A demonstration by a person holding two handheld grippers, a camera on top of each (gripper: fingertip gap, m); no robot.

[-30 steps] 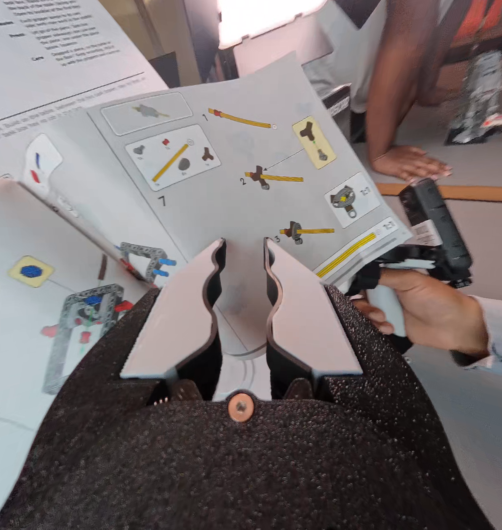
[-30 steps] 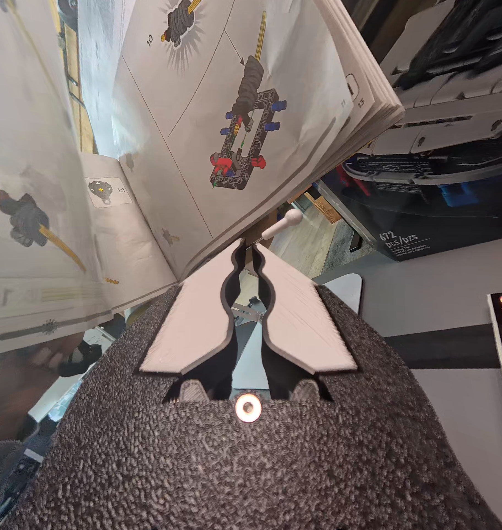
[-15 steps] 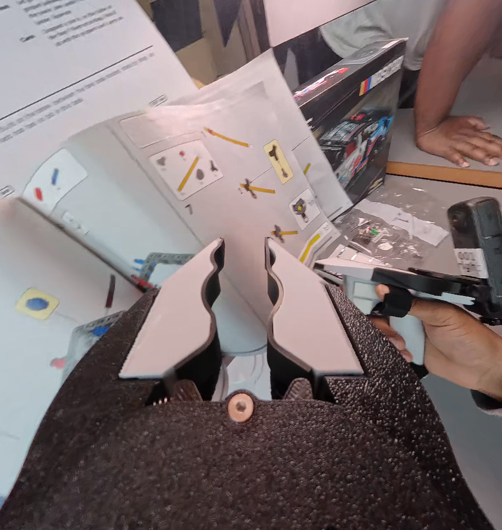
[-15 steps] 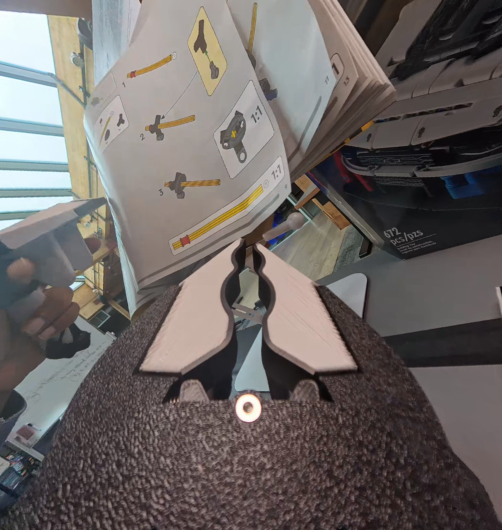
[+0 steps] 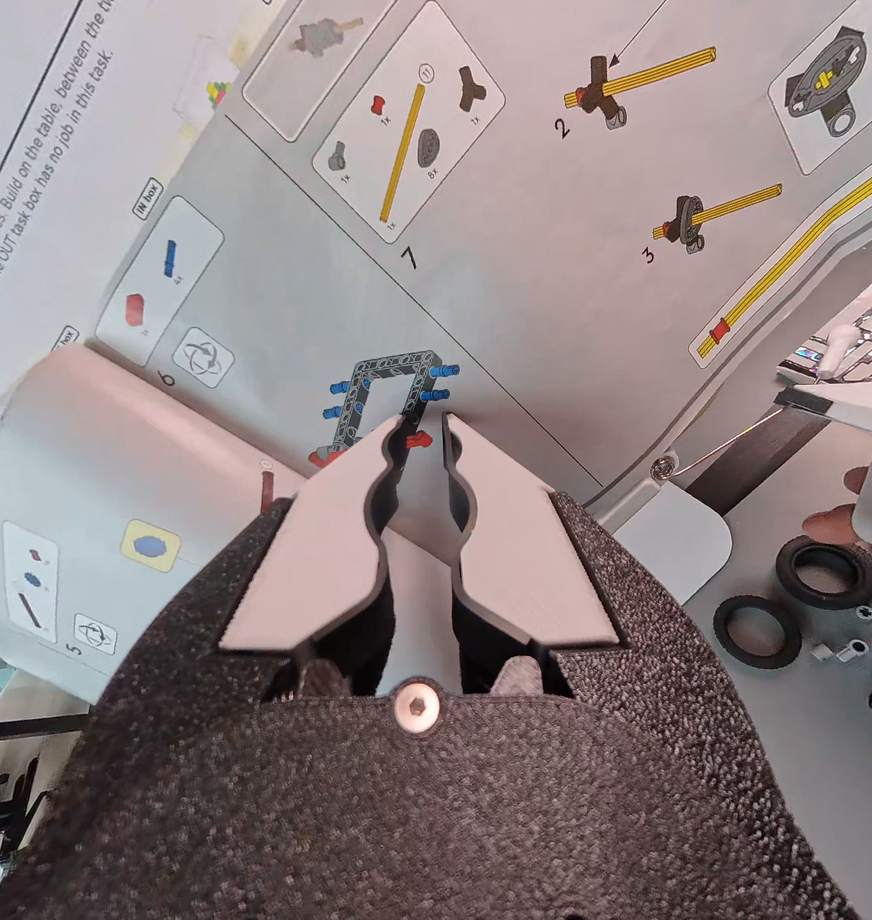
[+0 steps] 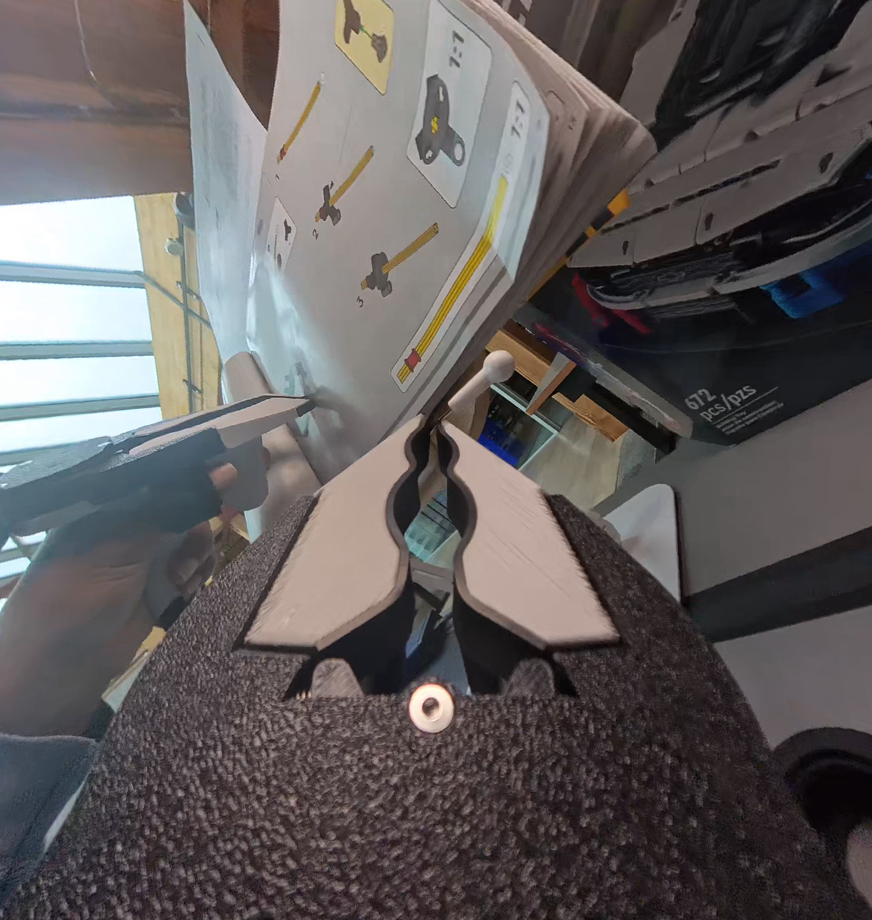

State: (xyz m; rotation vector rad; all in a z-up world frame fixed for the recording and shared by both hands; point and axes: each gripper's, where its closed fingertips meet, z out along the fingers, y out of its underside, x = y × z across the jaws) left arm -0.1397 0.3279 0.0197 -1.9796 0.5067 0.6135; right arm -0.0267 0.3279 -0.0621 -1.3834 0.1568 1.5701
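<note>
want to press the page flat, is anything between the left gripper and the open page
Nothing visible does. The left gripper has its tips right at the page, on the printed grey frame, with bare paper all around them.

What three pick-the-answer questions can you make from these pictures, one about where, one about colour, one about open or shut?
1. Where are the black tyres?
A. on the table
B. on the booklet
C. in a claw

2. What colour is the long rod drawn on the page?
A. green
B. yellow
C. purple

3. How is the left claw?
A. shut on a tyre
B. shut on a brick
C. open, tips at the page

Answers: 1 A, they lie flat on the grey top; 2 B, its ink is yellow; 3 C, a gap shows between its tips.
</note>
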